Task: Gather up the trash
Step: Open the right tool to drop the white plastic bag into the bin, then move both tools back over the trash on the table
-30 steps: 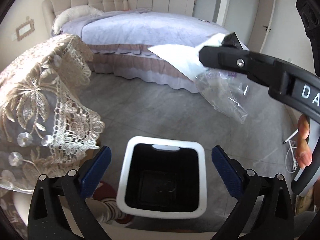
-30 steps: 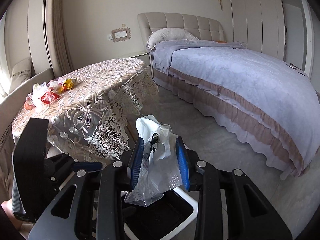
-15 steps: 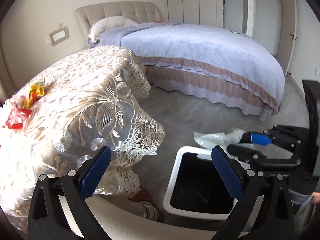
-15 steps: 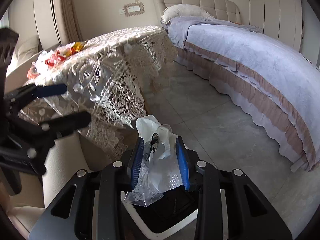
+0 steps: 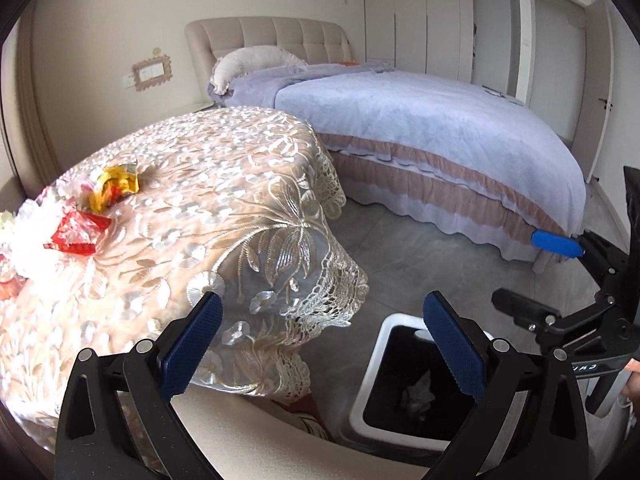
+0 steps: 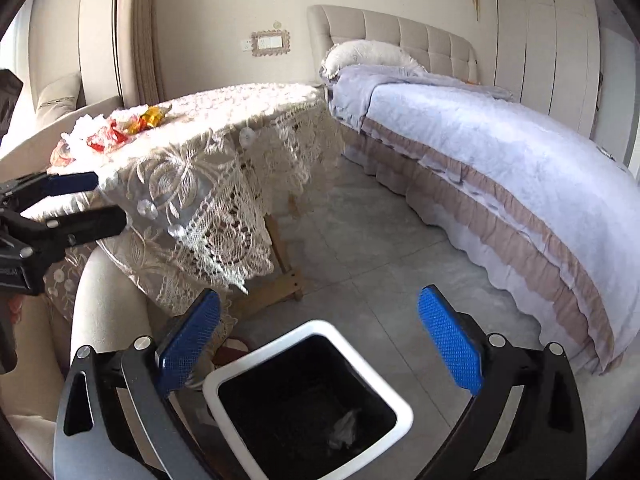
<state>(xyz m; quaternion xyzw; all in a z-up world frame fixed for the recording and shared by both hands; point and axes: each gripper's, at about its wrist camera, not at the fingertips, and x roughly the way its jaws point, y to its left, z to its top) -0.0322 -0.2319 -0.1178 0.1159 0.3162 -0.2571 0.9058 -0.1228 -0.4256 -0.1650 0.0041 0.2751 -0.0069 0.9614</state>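
Observation:
The white-rimmed black bin stands on the floor just below my right gripper. Its jaws are opening wide, with nothing between them. A crumpled clear plastic bag lies at the bottom of the bin. My left gripper is open and empty, raised beside the lace-covered table. Red, yellow and white wrappers lie in a heap on the table's far left part. The left wrist view also shows the bin, the bag inside it and the right gripper. The left gripper shows at the left edge of the right wrist view.
A large bed with a lilac cover fills the right side. A cream upholstered seat stands under the table's near edge, by the bin. The table's wooden leg rests on grey floor tiles between table and bed.
The right gripper's jaws have opened and the plastic bag has fallen into the bin. The left gripper has risen and swung left toward the table, so the wrappers come into view.

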